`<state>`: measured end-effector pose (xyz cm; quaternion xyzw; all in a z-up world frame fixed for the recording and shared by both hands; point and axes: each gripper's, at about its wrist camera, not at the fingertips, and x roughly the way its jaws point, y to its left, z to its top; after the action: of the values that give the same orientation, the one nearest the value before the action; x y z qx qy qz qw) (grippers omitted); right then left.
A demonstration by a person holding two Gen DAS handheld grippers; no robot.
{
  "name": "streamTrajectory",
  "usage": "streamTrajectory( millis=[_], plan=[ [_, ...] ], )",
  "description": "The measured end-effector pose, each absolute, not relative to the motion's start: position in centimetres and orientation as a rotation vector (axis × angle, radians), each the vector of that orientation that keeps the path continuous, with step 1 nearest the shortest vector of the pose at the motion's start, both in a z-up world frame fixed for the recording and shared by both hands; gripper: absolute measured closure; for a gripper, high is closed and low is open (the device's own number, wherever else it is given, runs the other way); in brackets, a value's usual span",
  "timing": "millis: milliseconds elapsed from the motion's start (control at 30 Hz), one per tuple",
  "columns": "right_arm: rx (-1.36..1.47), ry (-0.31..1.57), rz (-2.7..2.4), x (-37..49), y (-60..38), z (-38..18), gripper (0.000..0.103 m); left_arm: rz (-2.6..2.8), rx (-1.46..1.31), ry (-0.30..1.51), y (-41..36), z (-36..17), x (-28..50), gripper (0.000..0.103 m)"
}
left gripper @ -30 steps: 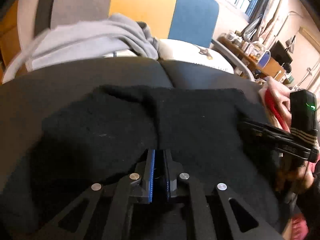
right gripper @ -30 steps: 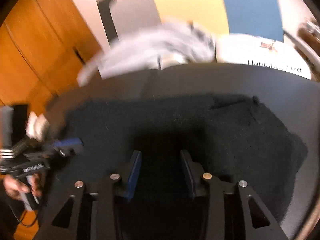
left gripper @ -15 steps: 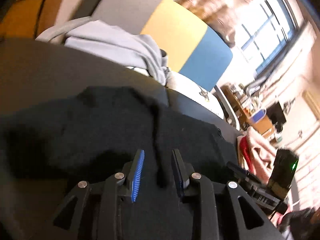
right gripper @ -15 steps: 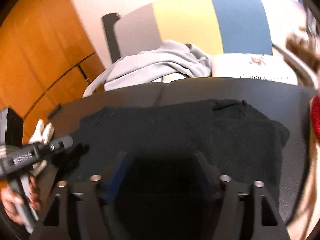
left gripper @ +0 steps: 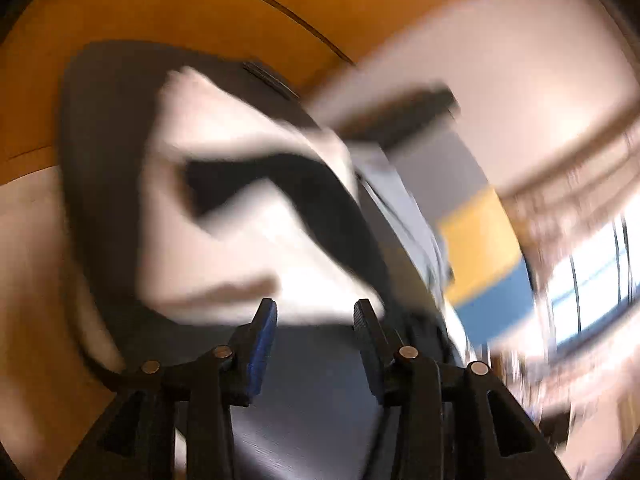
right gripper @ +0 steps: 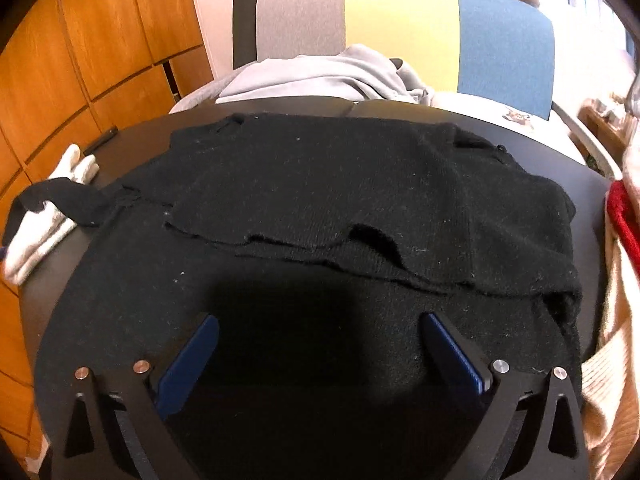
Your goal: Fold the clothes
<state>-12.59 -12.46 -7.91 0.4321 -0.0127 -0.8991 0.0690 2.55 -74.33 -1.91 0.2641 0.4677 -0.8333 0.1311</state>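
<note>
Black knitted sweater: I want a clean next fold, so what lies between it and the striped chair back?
In the right wrist view, a crumpled light grey hoodie lies between the black knitted sweater and the grey-yellow-blue chair back.

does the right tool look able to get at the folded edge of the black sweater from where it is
Probably yes: the right tool hangs open just above the black sweater, and nothing lies between it and the folded edge.

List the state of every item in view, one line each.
black sweater: lying on the table, far half folded over the near half.
grey garment: crumpled, unfolded, behind the table.
white socks: lying loose at the table's left edge.
right tool: wide open, holding nothing.
left tool: open, holding nothing.
</note>
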Motion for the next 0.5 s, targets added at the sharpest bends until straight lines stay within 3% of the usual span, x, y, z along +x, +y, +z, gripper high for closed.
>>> streamTrajectory(
  millis=[133, 367, 500],
  plan=[
    [1.316, -0.002, -2.713, -12.8, -13.0, -7.9, 0.0, -2.375, 0.775, 1.259, -77.9, -1.3, 3.3, 0.051],
    [1.329, 0.025, -2.716, -13.1, -13.2, -8.0, 0.0, -2.424, 0.865, 0.979, -78.8, -0.7, 0.1, 0.05],
    [1.332, 0.03, -2.717, -13.2, -13.3, -8.0, 0.0, -2.409, 0.897, 0.967, -79.1, -1.7, -1.0, 0.05]
  ],
)
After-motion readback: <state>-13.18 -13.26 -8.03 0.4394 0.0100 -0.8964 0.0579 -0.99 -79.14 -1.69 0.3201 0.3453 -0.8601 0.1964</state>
